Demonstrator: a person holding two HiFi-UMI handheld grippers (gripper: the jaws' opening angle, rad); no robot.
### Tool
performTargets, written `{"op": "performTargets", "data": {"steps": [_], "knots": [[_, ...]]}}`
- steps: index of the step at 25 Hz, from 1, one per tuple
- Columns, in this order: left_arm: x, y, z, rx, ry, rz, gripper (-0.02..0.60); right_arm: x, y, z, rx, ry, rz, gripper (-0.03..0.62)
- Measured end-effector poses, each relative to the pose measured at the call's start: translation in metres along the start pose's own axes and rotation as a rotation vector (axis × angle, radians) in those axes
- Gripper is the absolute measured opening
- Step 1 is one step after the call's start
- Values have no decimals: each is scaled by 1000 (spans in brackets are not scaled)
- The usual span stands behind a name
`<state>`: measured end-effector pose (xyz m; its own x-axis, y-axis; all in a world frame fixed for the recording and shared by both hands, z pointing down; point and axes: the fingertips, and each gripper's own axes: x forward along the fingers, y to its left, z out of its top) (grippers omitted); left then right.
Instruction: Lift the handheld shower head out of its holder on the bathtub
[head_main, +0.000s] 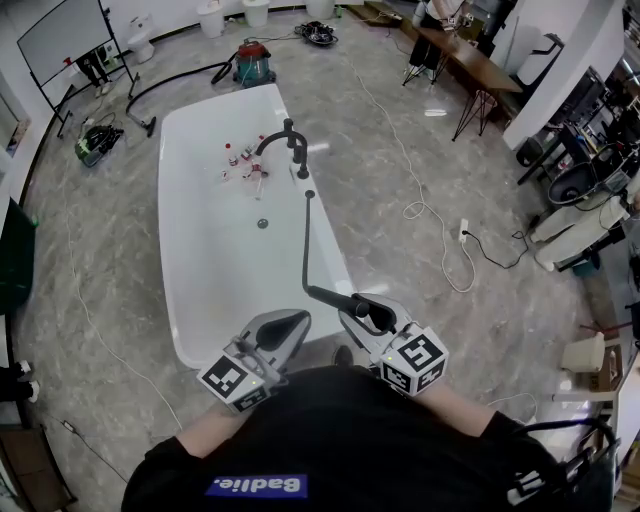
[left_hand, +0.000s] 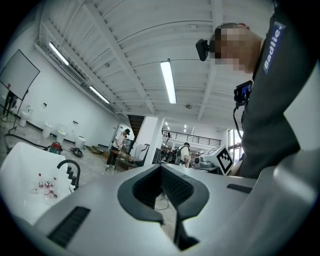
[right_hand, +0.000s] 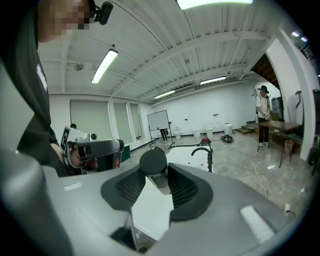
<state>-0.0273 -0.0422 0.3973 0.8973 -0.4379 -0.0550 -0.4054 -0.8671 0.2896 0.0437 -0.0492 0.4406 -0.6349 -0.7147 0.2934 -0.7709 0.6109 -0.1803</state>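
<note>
The black handheld shower head (head_main: 337, 297) is out over the near right rim of the white bathtub (head_main: 190, 300). My right gripper (head_main: 362, 310) is shut on it. Its black hose (head_main: 305, 240) runs up along the rim toward the black faucet (head_main: 287, 140). In the right gripper view the shower head's round dark end (right_hand: 152, 162) sits clamped between the pads, with the faucet (right_hand: 202, 151) beyond. My left gripper (head_main: 283, 328) hovers at the tub's near end, open, and in its own view the left gripper (left_hand: 167, 200) has nothing between its jaws. I cannot make out the holder.
Several small bottles (head_main: 245, 165) lie in the tub near the faucet, and a drain (head_main: 263, 224) sits mid-tub. A red vacuum (head_main: 253, 62) with a hose stands beyond the tub. A white cable (head_main: 440, 240) trails over the floor at right. A whiteboard (head_main: 60, 35) stands far left.
</note>
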Motion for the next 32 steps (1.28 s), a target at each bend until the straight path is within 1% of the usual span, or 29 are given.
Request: {"op": "performTargets", "data": {"steps": [2, 10, 14, 18, 23, 28, 30, 32], "knots": [[1, 0, 1, 7, -5, 2, -6, -1, 4, 5, -14, -8, 7, 132], [2, -8, -5, 12, 24, -26, -6, 4, 7, 12, -27, -30, 18, 132], [11, -15, 3, 16, -12, -33, -6, 5, 7, 9, -28, -26, 35, 132], [9, -18, -12, 19, 35, -47, -6, 6, 5, 7, -13, -35, 39, 132], [11, -20, -4, 23, 26, -45, -6, 6, 3, 8, 4, -40, 43, 132], [9, -18, -14, 30, 35, -57, -6, 8, 1, 1, 16, -35, 44, 132], [9, -19, -12, 29, 27, -56, -6, 8, 2, 1, 17, -36, 44, 132], [11, -19, -2, 28, -9, -49, -6, 8, 2, 0, 20, -37, 43, 132]]}}
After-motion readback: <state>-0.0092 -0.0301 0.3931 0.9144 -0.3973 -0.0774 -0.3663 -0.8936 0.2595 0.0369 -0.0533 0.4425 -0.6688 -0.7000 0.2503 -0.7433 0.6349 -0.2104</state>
